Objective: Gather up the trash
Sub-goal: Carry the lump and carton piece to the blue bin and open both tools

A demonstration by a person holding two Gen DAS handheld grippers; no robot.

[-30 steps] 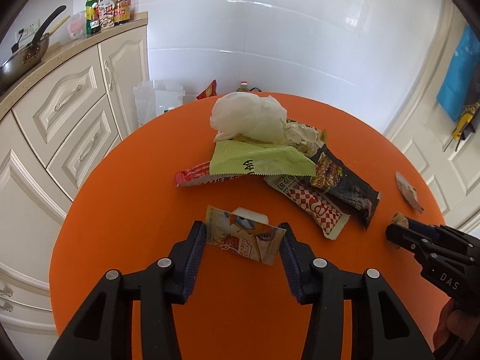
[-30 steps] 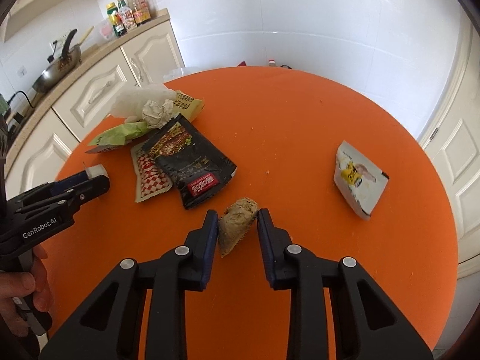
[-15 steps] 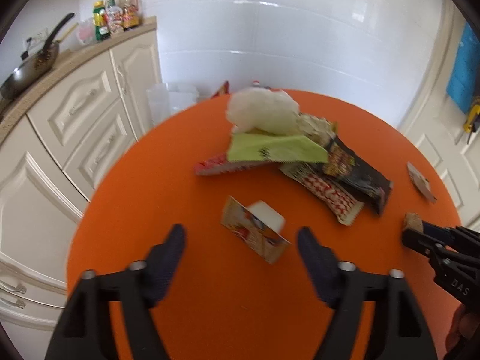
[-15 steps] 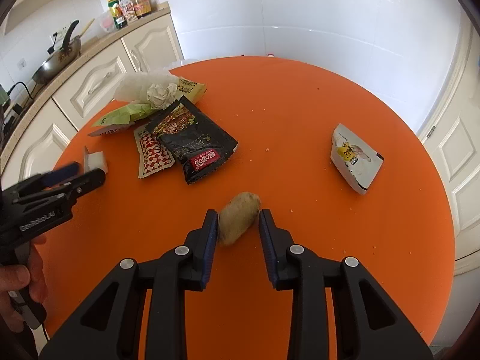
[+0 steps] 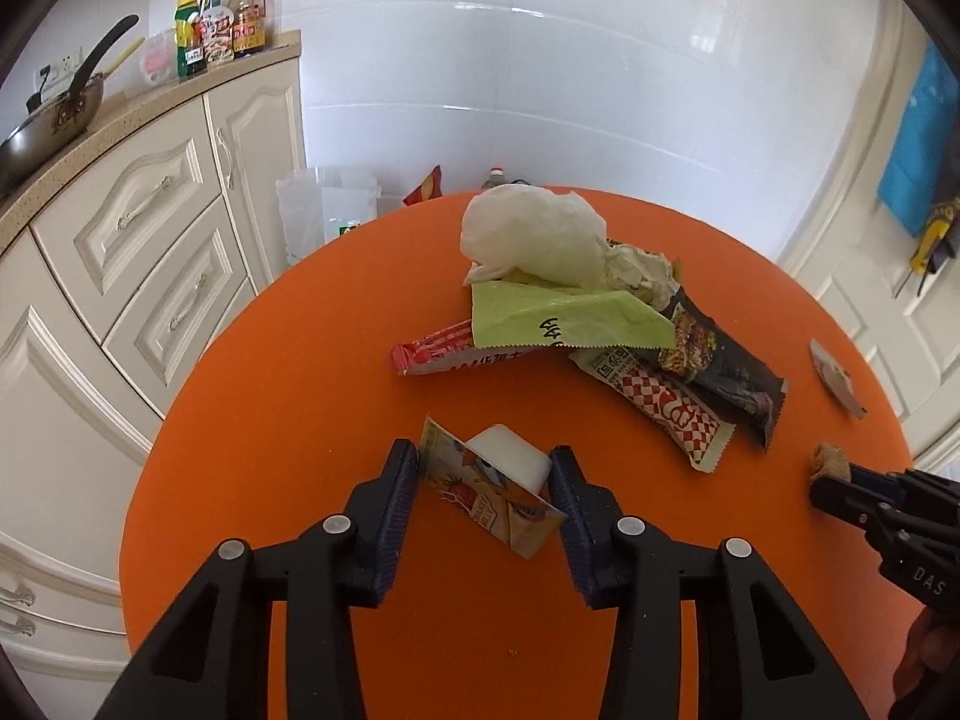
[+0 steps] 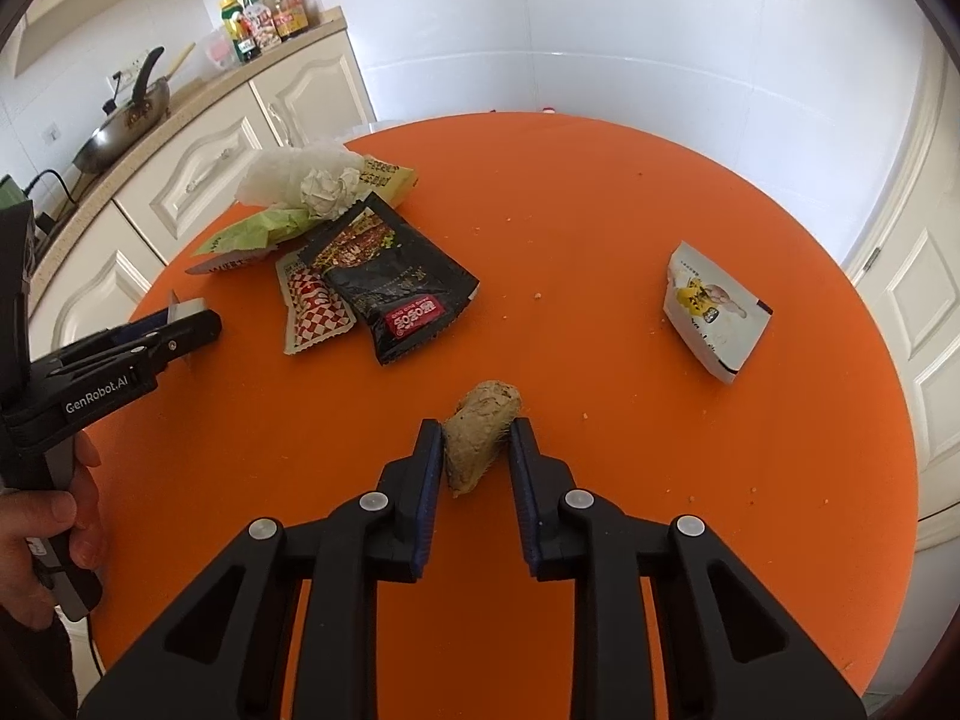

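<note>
Two grips we hold low in frame: left gripper (image 5: 483, 477) just closing on the yogurt cup (image 5: 489, 489), right gripper (image 6: 477, 450) just closing on the brown crust (image 6: 480, 435).

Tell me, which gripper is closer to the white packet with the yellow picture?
Right. The right gripper, closing around a brown lump, sits nearer the white packet. The left gripper is across the table by the wrapper pile.

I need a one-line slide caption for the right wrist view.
Right gripper closes on a brown food scrap on the orange table, snack wrappers piled beyond.

Wrapper heap (image 5: 576, 312) (crumpled), brown lump (image 6: 480, 432)
</note>
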